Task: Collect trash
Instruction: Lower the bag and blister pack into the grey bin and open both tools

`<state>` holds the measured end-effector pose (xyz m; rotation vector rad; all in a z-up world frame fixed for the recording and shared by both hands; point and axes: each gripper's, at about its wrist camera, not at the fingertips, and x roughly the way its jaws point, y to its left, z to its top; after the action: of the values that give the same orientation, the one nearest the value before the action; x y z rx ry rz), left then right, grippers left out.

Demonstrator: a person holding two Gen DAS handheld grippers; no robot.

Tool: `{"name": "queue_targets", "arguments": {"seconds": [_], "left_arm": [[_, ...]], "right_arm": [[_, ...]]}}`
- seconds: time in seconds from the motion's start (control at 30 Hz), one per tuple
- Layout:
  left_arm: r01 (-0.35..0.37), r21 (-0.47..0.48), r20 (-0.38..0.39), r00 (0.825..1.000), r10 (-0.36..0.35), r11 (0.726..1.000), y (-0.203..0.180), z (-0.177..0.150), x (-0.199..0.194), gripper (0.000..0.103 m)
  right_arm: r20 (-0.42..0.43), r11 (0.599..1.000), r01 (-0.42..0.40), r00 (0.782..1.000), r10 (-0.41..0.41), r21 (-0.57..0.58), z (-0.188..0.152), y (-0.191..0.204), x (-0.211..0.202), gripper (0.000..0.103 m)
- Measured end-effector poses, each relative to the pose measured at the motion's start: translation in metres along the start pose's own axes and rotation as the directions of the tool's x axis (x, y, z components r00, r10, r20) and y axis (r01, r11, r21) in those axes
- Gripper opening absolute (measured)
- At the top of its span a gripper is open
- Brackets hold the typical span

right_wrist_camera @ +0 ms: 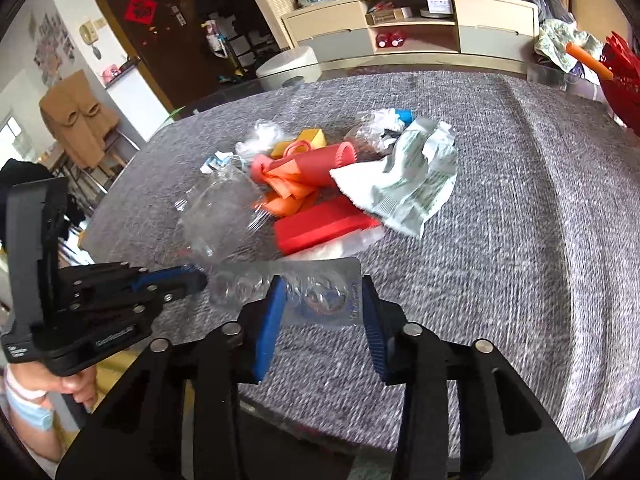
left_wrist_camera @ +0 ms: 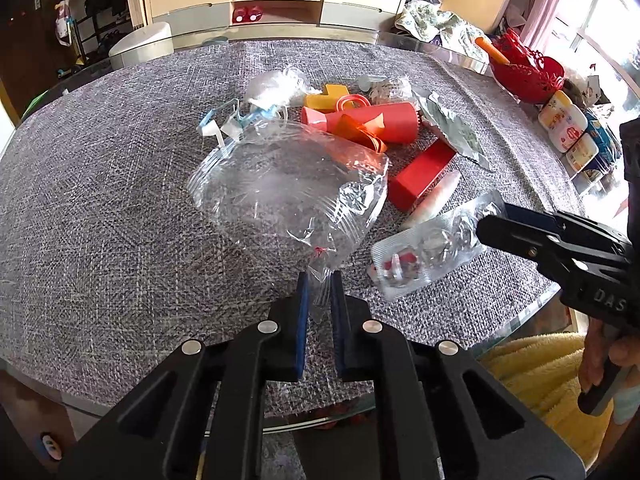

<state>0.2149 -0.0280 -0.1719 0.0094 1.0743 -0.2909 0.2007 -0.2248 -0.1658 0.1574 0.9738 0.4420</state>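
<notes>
Two tools work at the near edge of the grey woven-cloth tabletop [left_wrist_camera: 100, 200]. The left tool [left_wrist_camera: 320, 280] is clenched on the twisted neck of a clear crinkled plastic bag [left_wrist_camera: 288, 184], its blue pads pressed close with only the thin film between them; the bag billows out from the pads toward the middle of the tabletop, and whether its far side rests on the cloth cannot be told. Just to its right, the right tool [right_wrist_camera: 323, 300] stands released, its blue pads wide apart on either side of a silver foil blister pack [right_wrist_camera: 312, 292] that lies near the tabletop's near right edge; whether the pads touch the pack cannot be told. Beyond the pack lie a white plastic tube [left_wrist_camera: 432, 200] and, just beside it, a red rectangular plastic box [left_wrist_camera: 424, 172]. Farther in, near the tabletop's centre, a pile holds an orange folded ribbon strip [left_wrist_camera: 360, 132] resting against a coral-red plastic cylinder [left_wrist_camera: 380, 120], with a yellow plastic block [left_wrist_camera: 324, 98] behind them, a crumpled white-and-green printed foil wrapper [right_wrist_camera: 408, 184] to the right, and scrunched clear film [left_wrist_camera: 272, 88] and a small blue-and-white scrap [left_wrist_camera: 224, 120] to the left. At the far right corner sits a red lattice plastic basket [left_wrist_camera: 528, 72].
</notes>
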Motion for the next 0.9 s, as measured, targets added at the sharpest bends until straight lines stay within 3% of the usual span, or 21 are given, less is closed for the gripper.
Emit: {"name": "queue_targets", "arguments": {"seconds": [0.07,0.37,0.43,0.9], "left_arm": [[0.004,0.003,0.001,1.000,-0.004,1.000,0.000,-0.001,-0.001,0.008],[0.019,0.008,0.010,1.000,-0.019,1.000,0.000,-0.012,-0.011,0.006],[0.013,0.001,0.015,1.000,-0.013,1.000,0.001,-0.015,-0.014,0.006],[0.009,-0.007,0.057,0.998,-0.009,1.000,0.000,-0.042,-0.053,0.006]], "right_arm": [[-0.006,1.000,-0.006,1.000,0.006,-0.003,-0.004,0.005,-0.003,0.028],[-0.010,0.999,0.000,1.000,0.000,-0.033,-0.026,0.028,-0.013,0.025],[0.003,1.000,0.006,1.000,-0.006,-0.025,-0.030,0.028,-0.017,0.016],[0.073,0.998,0.062,0.996,-0.060,-0.026,-0.045,0.031,-0.053,0.008]]}}
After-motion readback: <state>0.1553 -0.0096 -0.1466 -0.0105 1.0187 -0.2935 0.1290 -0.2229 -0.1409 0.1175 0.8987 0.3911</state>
